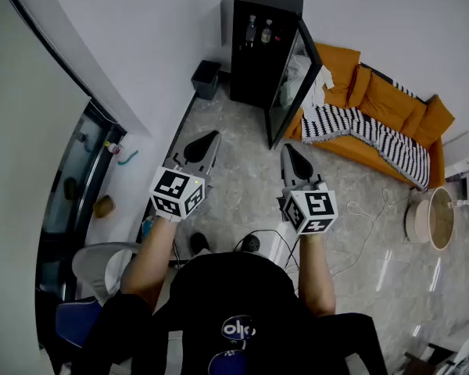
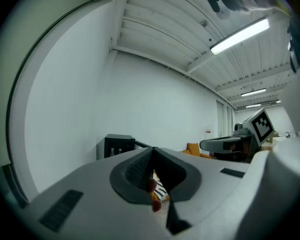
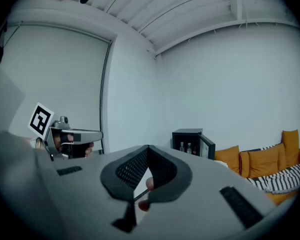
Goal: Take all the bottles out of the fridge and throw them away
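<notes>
all three views face distant fridge point(image 1: 252, 73)

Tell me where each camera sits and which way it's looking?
Head view: on the person's head, looking steeply down at fridge; forearms, left gripper and right gripper show.
Left gripper view: on the left gripper, looking level along its shut jaws toward the fridge; right gripper at right.
Right gripper view: on the right gripper, facing the fridge; left gripper at left.
Shared: all three show fridge and sofa.

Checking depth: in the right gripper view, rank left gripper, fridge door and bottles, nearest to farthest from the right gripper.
1. Left gripper, at left.
2. Fridge door, open, ahead right.
3. Bottles, inside the fridge behind it.
</notes>
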Demonstrator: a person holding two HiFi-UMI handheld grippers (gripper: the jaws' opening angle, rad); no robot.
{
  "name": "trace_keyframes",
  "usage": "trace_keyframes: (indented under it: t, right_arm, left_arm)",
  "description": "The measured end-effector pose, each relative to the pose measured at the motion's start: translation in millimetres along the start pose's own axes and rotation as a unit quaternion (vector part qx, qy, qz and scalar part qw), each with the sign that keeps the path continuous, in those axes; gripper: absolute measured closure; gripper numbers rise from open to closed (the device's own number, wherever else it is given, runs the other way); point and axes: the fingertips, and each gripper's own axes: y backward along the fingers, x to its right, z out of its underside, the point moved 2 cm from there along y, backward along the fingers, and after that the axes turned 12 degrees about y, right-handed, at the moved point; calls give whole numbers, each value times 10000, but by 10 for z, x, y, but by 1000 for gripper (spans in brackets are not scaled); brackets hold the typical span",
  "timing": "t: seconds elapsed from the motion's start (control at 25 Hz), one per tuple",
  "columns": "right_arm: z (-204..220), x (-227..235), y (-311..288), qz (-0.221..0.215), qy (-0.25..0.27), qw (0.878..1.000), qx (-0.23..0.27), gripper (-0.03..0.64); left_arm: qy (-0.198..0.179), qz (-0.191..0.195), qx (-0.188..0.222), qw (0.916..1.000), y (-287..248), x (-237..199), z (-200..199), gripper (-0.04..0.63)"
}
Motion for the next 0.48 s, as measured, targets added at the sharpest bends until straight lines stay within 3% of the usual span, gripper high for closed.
trace_keyframes:
  t: [0.48]
  right_arm:
    - [205,380,60,-92,-15,10000,-23,611]
  left_arm:
    - [-58,31,-23,10000,-334,292,113,589]
